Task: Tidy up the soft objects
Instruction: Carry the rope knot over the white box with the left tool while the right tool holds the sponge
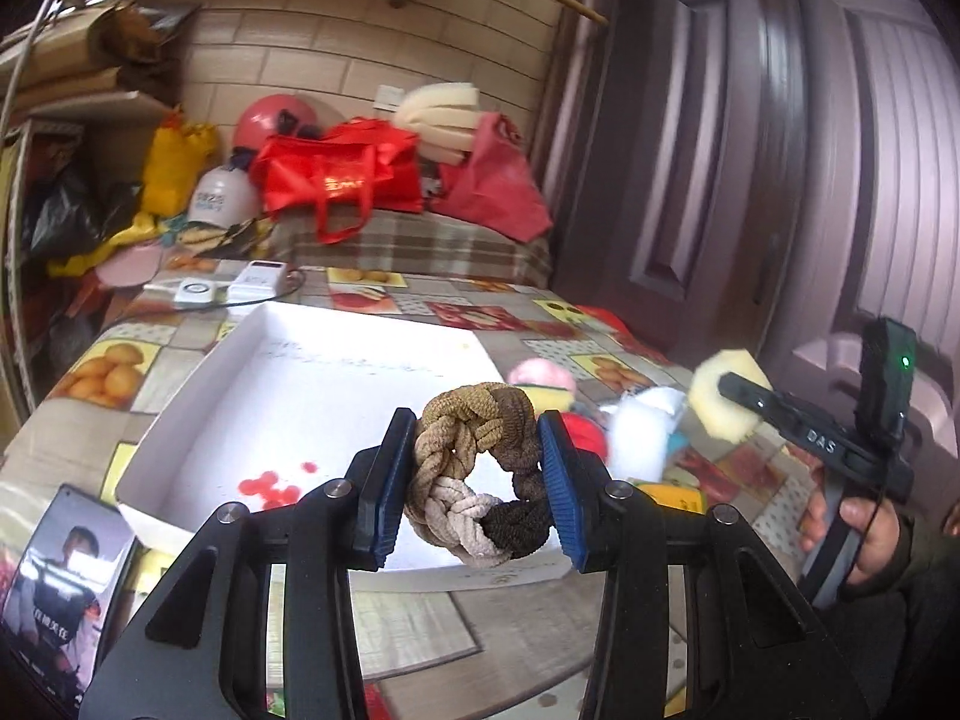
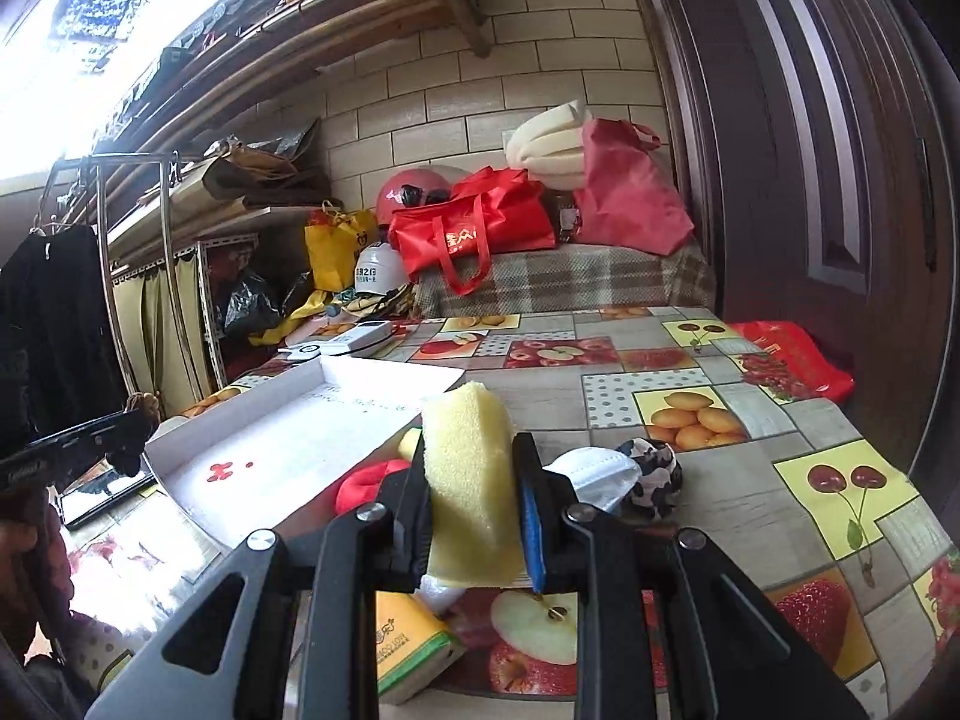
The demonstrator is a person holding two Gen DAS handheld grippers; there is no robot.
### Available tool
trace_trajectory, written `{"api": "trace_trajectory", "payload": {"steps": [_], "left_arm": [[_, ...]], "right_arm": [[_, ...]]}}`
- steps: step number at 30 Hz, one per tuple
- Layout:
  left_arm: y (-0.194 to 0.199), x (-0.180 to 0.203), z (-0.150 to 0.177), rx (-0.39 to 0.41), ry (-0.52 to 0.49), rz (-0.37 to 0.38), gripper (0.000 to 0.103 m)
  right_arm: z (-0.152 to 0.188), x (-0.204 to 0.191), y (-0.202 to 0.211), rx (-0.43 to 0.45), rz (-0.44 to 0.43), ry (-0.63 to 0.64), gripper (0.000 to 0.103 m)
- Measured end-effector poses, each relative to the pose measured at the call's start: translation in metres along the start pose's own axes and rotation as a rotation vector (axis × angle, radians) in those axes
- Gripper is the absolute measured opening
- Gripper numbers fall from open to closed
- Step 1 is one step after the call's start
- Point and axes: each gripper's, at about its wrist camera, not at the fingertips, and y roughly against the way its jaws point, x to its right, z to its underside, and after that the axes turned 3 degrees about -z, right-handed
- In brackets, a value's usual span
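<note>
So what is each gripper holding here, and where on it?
Left gripper: braided scrunchie, pinched across its outer left and right edges. Right gripper: yellow sponge, clamped on its two broad faces.

Our left hand-held gripper [image 1: 477,480]: black angular linkage arms, round silver pivot screws, blue ribbed pads on its fingers [image 1: 561,489]. Our right hand-held gripper [image 2: 474,504]: same black frame, silver screws, one blue pad edge showing; seen from the left camera, white lettering "DAS", a black module with green light, thin black cable. Our right hand [image 1: 864,534]: bare skin, dark sleeve.
</note>
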Motion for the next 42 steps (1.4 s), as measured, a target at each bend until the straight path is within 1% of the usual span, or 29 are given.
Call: {"api": "trace_trajectory", "payload": {"steps": [4,11,14,17,24,27,30,33,36,37,39,42], "left_arm": [[-0.008,0.005,0.000,-0.018,-0.017,-0.038,0.041],[-0.044,0.011,-0.005,-0.064,-0.075,-0.087,0.041],[-0.050,0.003,-0.006,-0.074,-0.054,-0.095,0.041],[-0.048,0.000,-0.007,-0.063,-0.037,-0.090,0.041],[-0.047,0.006,-0.006,-0.057,-0.068,-0.096,0.041],[-0.051,0.002,-0.007,-0.063,-0.057,-0.108,0.041],[-0.061,-0.007,-0.015,-0.059,-0.039,-0.134,0.041],[-0.082,-0.017,-0.022,-0.088,-0.022,-0.160,0.041],[-0.094,-0.026,-0.020,-0.101,0.008,-0.180,0.041],[-0.095,-0.028,-0.018,-0.107,0.013,-0.181,0.041],[-0.092,-0.030,-0.018,-0.093,0.022,-0.180,0.041],[-0.092,-0.028,-0.017,-0.091,0.012,-0.185,0.041]], "right_arm": [[0.000,-0.002,0.000,-0.002,-0.004,-0.005,0.023],[-0.002,-0.023,-0.010,-0.023,-0.047,0.028,0.023],[-0.002,-0.035,-0.013,-0.025,-0.062,0.059,0.023],[-0.002,-0.036,-0.013,-0.024,-0.056,0.059,0.023],[-0.001,-0.029,-0.012,-0.014,-0.050,0.034,0.024],[-0.002,-0.029,-0.011,-0.009,-0.051,0.033,0.024],[-0.001,-0.029,-0.011,-0.009,-0.050,0.031,0.024],[-0.001,-0.028,-0.010,-0.008,-0.047,0.023,0.025],[-0.002,-0.026,-0.009,-0.006,-0.045,0.010,0.025],[-0.002,-0.026,-0.009,-0.007,-0.045,0.006,0.026],[-0.002,-0.025,-0.010,-0.011,-0.047,0.001,0.026],[-0.002,-0.025,-0.010,-0.007,-0.046,0.001,0.026]]}}
